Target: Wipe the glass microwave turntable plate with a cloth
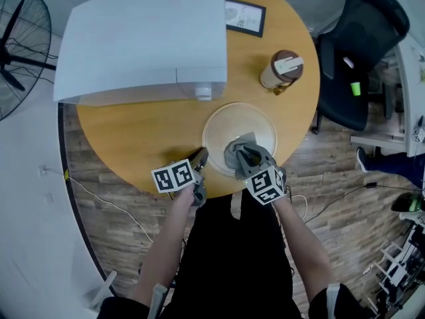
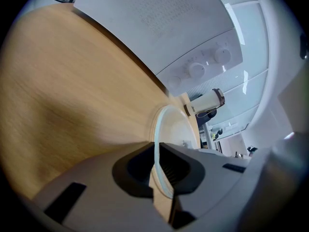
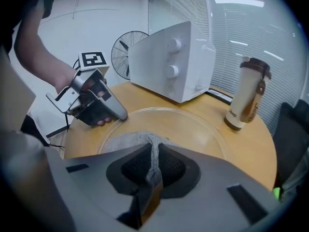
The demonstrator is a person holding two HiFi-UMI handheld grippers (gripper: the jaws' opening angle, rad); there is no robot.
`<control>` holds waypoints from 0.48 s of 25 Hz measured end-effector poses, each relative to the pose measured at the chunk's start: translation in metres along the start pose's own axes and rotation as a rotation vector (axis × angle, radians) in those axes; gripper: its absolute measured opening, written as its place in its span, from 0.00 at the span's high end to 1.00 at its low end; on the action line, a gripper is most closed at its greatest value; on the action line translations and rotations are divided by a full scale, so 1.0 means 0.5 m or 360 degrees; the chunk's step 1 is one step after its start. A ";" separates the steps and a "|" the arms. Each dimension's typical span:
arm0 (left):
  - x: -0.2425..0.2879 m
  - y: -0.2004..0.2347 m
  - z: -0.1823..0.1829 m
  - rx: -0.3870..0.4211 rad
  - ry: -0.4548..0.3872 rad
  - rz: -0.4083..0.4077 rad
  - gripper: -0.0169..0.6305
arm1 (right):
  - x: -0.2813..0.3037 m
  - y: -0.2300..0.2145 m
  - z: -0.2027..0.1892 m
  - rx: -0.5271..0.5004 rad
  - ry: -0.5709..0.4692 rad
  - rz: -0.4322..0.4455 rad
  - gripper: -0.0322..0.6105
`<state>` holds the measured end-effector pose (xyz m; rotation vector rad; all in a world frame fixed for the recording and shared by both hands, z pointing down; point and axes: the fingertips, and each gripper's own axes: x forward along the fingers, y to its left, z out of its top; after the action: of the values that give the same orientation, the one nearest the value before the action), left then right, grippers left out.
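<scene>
On the near edge of a round wooden counter [image 1: 133,138], close to where we stood, lay the glass turntable plate [image 1: 232,119], flat and clear, with a raised rim. We held a gripper in each hand above it. Our left gripper [image 1: 200,155] met the plate at its left edge, and its jaws were clenched on the rim, which ran as a thin pale line between the two dark pads in the left gripper view. Our right gripper [image 1: 248,154] pointed down onto the near part of the plate, and its jaws were grasping a grey cloth [image 1: 236,154]. A fold of the cloth was pinched upright between the pads, while the rest spread out flat on the glass just beyond them. The two grippers stood near each other but apart. Behind the plate, just beyond its far rim, sat a white microwave [image 1: 146,38] with two round knobs on its front. To the right of the microwave stood a cream bottle [image 1: 281,69] with a brown lid, and farther back lay a small dark picture frame [image 1: 244,16]. Off the counter, a standing fan [image 1: 20,52] was at the left and a black office chair [image 1: 362,52] at the right.
</scene>
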<state>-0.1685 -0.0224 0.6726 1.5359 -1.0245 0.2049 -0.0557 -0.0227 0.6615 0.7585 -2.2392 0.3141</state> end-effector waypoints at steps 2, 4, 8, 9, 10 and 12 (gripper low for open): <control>0.000 -0.001 0.000 0.0000 0.0001 -0.0002 0.93 | -0.011 -0.035 -0.012 0.0017 0.0003 -0.0056 0.87; 0.000 -0.002 0.000 0.0002 0.0002 -0.0004 0.93 | -0.015 -0.073 -0.014 0.0004 0.0004 -0.0119 0.87; 0.000 -0.002 0.000 0.0005 0.0000 -0.0002 0.93 | 0.001 -0.137 0.010 -0.0013 0.0008 -0.0207 0.87; 0.001 -0.003 0.000 0.0008 -0.0002 0.0000 0.93 | 0.010 -0.148 0.018 -0.0022 0.0008 -0.0219 0.88; 0.002 -0.003 0.000 0.0011 -0.0004 0.0001 0.93 | 0.019 -0.156 0.027 -0.0032 0.0009 -0.0227 0.88; 0.002 -0.002 0.000 0.0015 -0.0004 0.0004 0.93 | 0.040 -0.165 0.042 -0.0030 0.0011 -0.0232 0.88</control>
<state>-0.1671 -0.0230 0.6723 1.5439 -1.0289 0.2097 -0.0287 -0.1059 0.6608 0.9037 -2.1633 0.2242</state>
